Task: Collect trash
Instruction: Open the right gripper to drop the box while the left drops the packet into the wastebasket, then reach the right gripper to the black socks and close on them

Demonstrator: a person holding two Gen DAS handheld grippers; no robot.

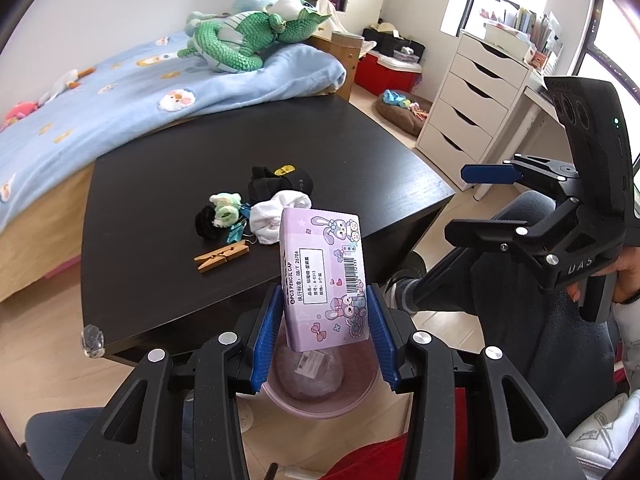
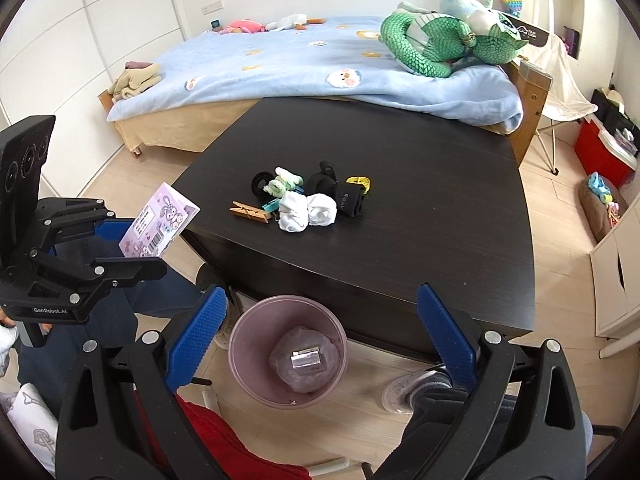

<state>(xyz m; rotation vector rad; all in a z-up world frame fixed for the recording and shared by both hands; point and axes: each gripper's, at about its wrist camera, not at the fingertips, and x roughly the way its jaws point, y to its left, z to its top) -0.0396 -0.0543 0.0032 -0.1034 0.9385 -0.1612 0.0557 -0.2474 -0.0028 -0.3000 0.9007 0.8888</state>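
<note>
Left fingers [image 1: 276, 320] pinch purple box [image 1: 324, 276]; right fingers [image 2: 192, 336] wide, empty.

The box [image 1: 326, 276] is lilac with cartoon rabbits, bows and a barcode. Blue ribbed fingers [image 1: 266, 334] flank it. The bin [image 2: 288, 354] is translucent pink; the tabletop [image 2: 420, 208] near-black; the bed [image 2: 280, 64] pale blue.

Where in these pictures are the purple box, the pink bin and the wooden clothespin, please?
purple box [image 1: 326, 276]: left wrist view, middle of its printed face.
pink bin [image 2: 240, 344]: right wrist view, left inner wall.
wooden clothespin [image 2: 250, 212]: right wrist view, middle of its body.
</note>
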